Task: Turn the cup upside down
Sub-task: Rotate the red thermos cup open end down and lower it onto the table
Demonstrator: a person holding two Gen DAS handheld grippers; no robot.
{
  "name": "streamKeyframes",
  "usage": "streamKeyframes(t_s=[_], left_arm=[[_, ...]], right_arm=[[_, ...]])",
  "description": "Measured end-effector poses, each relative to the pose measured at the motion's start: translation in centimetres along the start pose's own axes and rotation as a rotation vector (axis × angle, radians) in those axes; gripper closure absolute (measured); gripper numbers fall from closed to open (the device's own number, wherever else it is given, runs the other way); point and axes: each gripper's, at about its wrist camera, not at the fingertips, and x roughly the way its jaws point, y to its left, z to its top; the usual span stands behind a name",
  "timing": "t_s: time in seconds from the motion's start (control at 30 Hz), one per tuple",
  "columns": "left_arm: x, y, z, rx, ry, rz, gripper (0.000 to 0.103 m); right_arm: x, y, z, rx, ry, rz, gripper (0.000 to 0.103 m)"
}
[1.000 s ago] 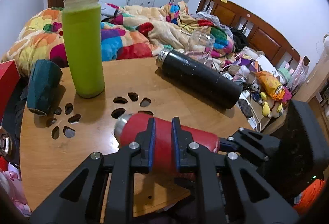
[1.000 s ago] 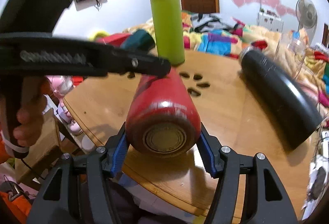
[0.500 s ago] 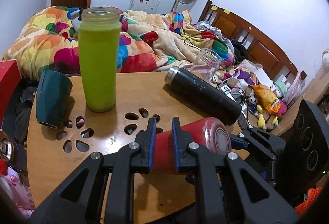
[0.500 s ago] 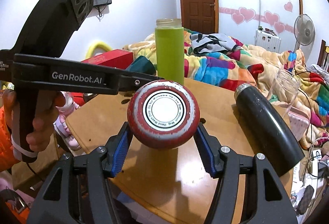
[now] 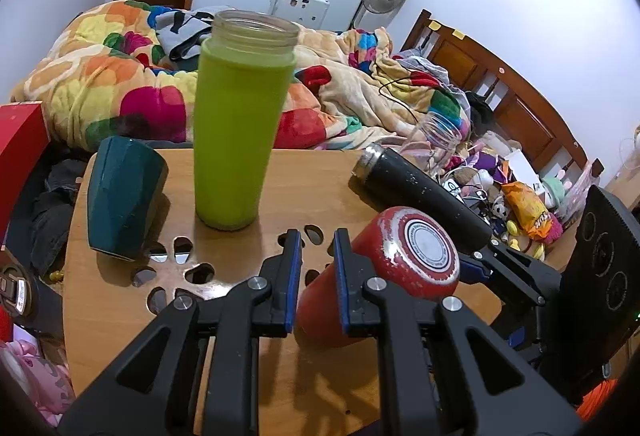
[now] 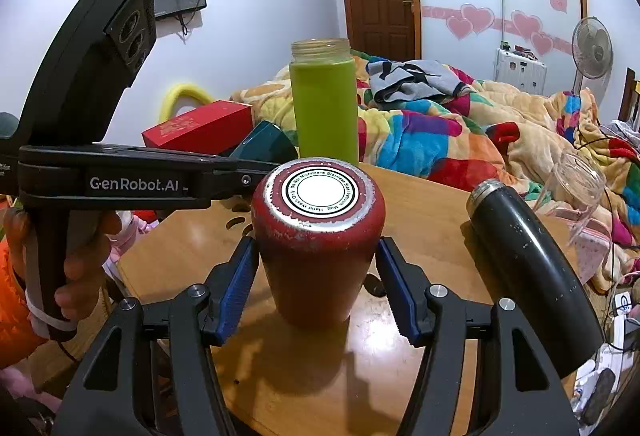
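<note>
A red steel cup (image 6: 316,240) stands upside down on the round wooden table (image 6: 420,204), its white-labelled base facing up. My right gripper (image 6: 314,288) straddles it low on the body, blue pads (image 6: 236,284) a little off its sides, so it is open. In the left wrist view the cup (image 5: 396,268) sits just right of my left gripper (image 5: 314,276). The left jaws are narrowly apart with nothing between them, and the cup lies outside the right finger.
A tall green bottle (image 5: 240,124) stands behind. A dark teal cup (image 5: 120,196) sits at the left edge. A black flask (image 5: 420,192) lies on its side to the right, with a clear glass jar (image 5: 436,140) beyond it. A cluttered bed lies beyond.
The red cup went from lying on its side, held by both grippers, to standing base-up. The left gripper has slipped off it to the left and the right gripper's pads have opened.
</note>
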Motion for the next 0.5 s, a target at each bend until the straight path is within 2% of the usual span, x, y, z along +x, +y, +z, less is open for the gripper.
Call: streamKeyframes(t_s=[0.5], left_arm=[[0.21,1.00,-0.22,-0.010,0.015,-0.019,0.089]], right_arm=[[0.82,0.24,0.70,0.030,0.016,0.005,0.045]])
